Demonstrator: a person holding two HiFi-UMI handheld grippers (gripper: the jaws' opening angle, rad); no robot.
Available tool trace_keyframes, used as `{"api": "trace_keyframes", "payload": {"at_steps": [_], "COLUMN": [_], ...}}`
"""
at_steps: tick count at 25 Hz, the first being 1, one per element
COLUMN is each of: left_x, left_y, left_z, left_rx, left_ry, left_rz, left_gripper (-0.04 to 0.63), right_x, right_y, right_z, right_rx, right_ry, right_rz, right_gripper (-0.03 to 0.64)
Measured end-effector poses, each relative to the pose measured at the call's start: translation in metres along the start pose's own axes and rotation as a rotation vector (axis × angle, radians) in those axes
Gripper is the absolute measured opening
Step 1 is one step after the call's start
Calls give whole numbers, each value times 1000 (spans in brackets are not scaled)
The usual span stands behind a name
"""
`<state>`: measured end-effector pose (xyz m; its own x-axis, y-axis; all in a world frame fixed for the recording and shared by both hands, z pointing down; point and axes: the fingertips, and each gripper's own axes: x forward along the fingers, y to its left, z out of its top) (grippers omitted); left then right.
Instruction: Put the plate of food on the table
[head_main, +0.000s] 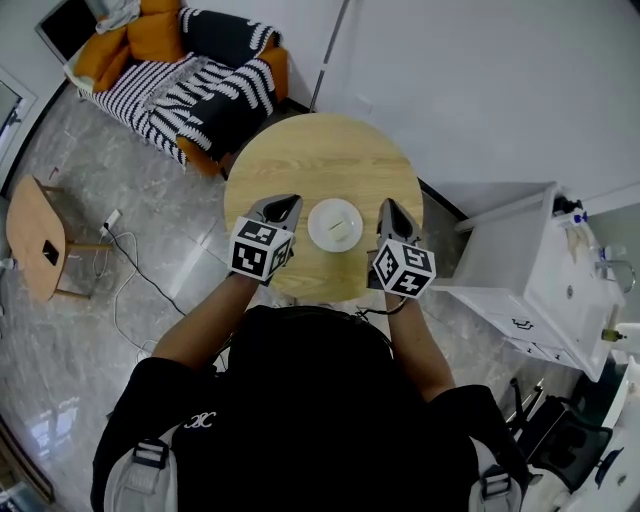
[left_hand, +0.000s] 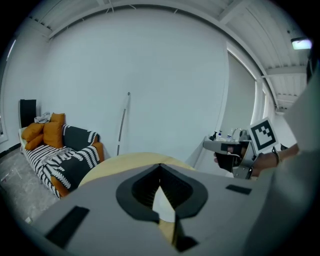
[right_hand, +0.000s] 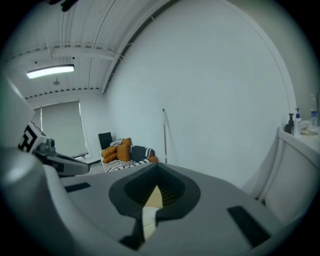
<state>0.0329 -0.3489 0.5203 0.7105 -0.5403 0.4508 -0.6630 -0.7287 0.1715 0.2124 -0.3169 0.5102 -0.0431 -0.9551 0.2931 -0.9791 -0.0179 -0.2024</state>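
Observation:
A white plate (head_main: 335, 224) with a small pale yellow bit of food on it rests on the near half of the round wooden table (head_main: 320, 155). My left gripper (head_main: 287, 204) is just left of the plate and my right gripper (head_main: 388, 208) just right of it, both pointing away from me and apart from the rim. Each one's jaws meet at the tips with nothing between them. In the left gripper view the left gripper (left_hand: 160, 165) shows table and a white sliver through its gap. The right gripper (right_hand: 158, 164) shows the same.
A black-and-white striped sofa (head_main: 190, 85) with orange cushions stands beyond the table on the left. A white cabinet (head_main: 525, 270) with bottles is close on the right. A small wooden side table (head_main: 35, 240) and a cable (head_main: 125, 270) are on the floor at left.

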Motion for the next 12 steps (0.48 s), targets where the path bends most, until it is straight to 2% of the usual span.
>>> {"api": "trace_keyframes", "payload": {"at_steps": [4, 12], "left_x": [5, 16], "left_y": [-1, -7], "left_z": [0, 5], "left_rx": [2, 11], "left_ry": [5, 8], "left_rz": [-8, -37], "left_gripper": [8, 8], "right_x": [-7, -9], "right_y": [3, -1], "right_z": [14, 11], "right_rx": [-51, -52], "right_ry": [-30, -13], "right_rz": [8, 7], "right_gripper": [6, 6]}}
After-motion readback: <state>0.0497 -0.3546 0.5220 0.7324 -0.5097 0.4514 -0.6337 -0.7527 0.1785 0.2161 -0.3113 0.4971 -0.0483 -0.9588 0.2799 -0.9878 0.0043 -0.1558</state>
